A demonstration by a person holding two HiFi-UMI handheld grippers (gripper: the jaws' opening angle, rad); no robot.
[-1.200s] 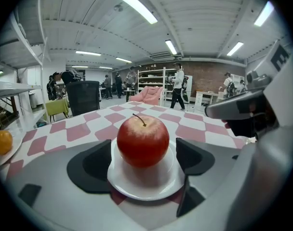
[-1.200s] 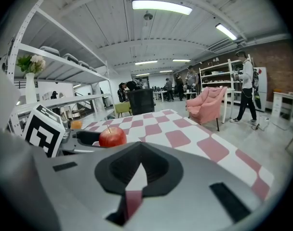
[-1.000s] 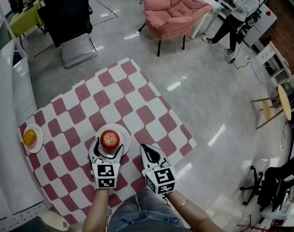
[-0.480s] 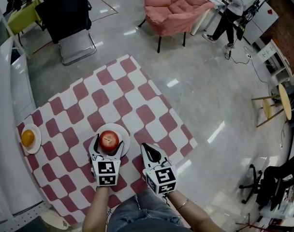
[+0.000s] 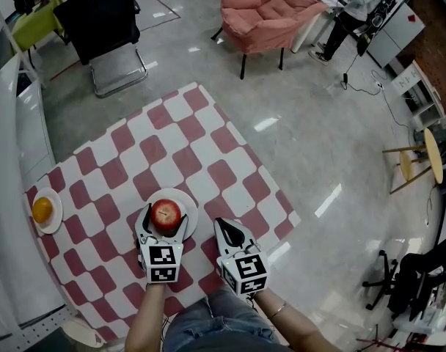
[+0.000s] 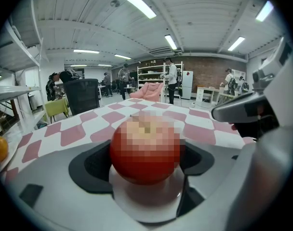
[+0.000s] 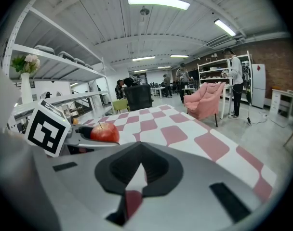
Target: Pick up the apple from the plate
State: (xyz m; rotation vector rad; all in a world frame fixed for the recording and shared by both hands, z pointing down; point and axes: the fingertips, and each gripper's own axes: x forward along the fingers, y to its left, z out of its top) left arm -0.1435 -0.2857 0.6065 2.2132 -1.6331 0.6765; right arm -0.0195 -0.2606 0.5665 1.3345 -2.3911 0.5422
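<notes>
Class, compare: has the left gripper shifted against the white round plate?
No. The left gripper stays at the white round plate's near edge, jaws on the red apple.

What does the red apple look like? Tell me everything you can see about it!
The apple is round, red and shiny, with a paler patch on top and a thin stem. It sits upright on a small white plate on the red-and-white checked cloth. The left gripper has one jaw on each side of it, very close; I cannot tell whether they press it.
</notes>
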